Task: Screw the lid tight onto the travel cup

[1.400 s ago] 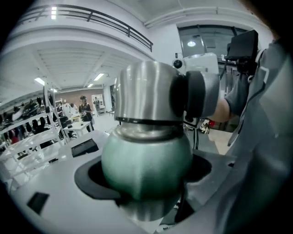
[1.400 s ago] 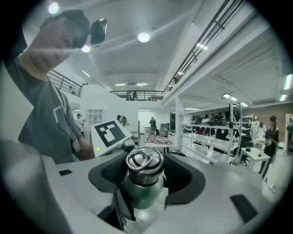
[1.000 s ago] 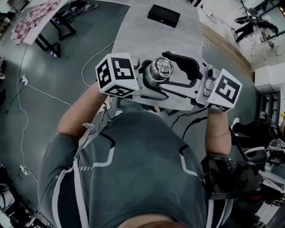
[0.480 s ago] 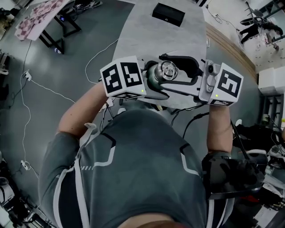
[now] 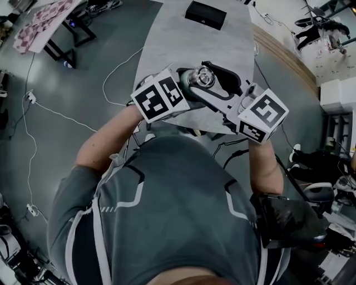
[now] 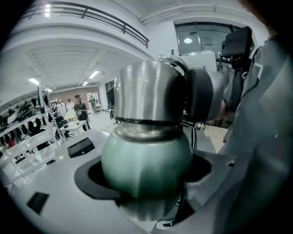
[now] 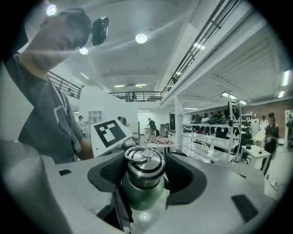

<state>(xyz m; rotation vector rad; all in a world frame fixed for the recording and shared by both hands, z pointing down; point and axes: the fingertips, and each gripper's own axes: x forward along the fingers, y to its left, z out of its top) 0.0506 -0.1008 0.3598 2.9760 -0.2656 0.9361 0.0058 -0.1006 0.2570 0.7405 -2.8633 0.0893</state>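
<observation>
Standing upright, lid (image 7: 144,160) up: travel cup (image 6: 146,162) clamped by left gripper (image 5: 190,91), right gripper (image 7: 145,172) just closed on lid.

text check: nothing readable anywhere tbh | marker cube at left (image 5: 160,96) and marker cube at right (image 5: 260,116): just black-and-white square patterns, no letters or digits | cup (image 6: 146,167) and lid (image 7: 143,161): no logo I can make out | black box (image 5: 205,15): too small to tell

Holding both forearms (image 5: 108,139) out front, clamping the travel cup (image 6: 146,160) in the left gripper (image 5: 194,89) and just now closing the right gripper (image 5: 207,78) jaws onto the lid (image 7: 144,160).
</observation>
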